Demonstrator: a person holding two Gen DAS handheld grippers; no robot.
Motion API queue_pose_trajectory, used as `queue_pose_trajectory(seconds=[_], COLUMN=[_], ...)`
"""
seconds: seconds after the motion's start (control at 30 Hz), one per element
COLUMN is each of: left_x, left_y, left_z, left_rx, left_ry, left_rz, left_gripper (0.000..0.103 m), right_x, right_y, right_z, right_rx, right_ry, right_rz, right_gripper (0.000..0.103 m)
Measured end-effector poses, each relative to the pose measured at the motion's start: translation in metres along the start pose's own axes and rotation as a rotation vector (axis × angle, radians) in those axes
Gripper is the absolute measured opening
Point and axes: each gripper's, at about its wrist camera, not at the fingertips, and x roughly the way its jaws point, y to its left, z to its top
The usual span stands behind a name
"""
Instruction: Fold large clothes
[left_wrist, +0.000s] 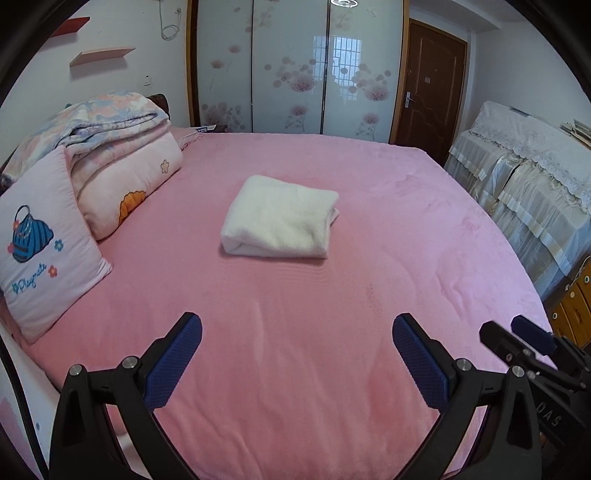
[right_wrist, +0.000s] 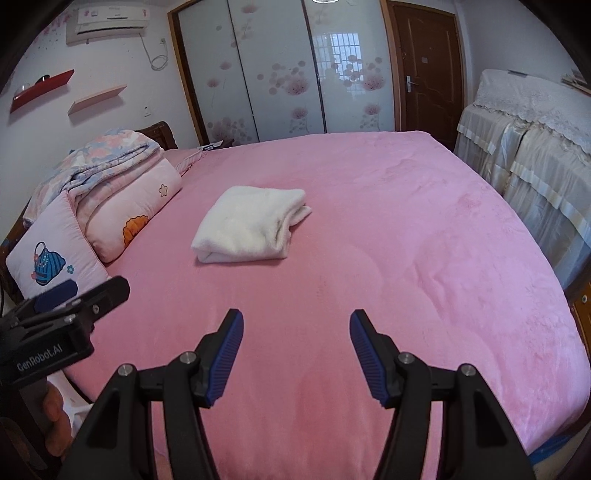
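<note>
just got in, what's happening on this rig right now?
Nothing is being held. A white garment lies folded into a compact bundle in the middle of the pink bed. The left gripper and right gripper are both open and empty, hovering over the bed's near edge, well short of the bundle. Pillows and quilts are stacked along the left side. Judging by the bundle, the fold looks finished.

Soft, even daylight fills both views; a bright window glares in the glossy flower-printed wardrobe doors; fisheye bending curves the pink plush bed cover; dark vignette rims the corners; focus stays sharp.
</note>
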Motion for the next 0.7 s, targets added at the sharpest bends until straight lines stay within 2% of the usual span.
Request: queue_pose_trajectory(seconds=[0.1, 0.2, 0.33, 0.7], left_x=[-0.006, -0.005, -0.009, -0.021], left_y=[-0.005, -0.008, -0.014, -0.028], left_z=[-0.017, -0.030, -0.041, -0.050], left_rx=[-0.013, -0.038, -0.029, 0.001], left_ry=[0.009, 0.044, 0.062, 0.073], left_rz=[0.002, -0.037, -0.033, -0.064], left_gripper=[0.103, 0.103, 0.103, 0.102], right_x=[-0.009, -0.013, -0.019, -0.032], right_y=[-0.005, -0.006, -0.007, -0.006], right_z=[-0.012, -0.022, -0.031, -0.042], right_rx=[0.005, -0.011, -0.028, -0.063], right_ry=[-0.010, 0.002, 0.003, -0.018], right_rz=[-0.011, -0.025, -0.026, -0.047], right_gripper=[0.064, 0.064, 0.064, 0.064])
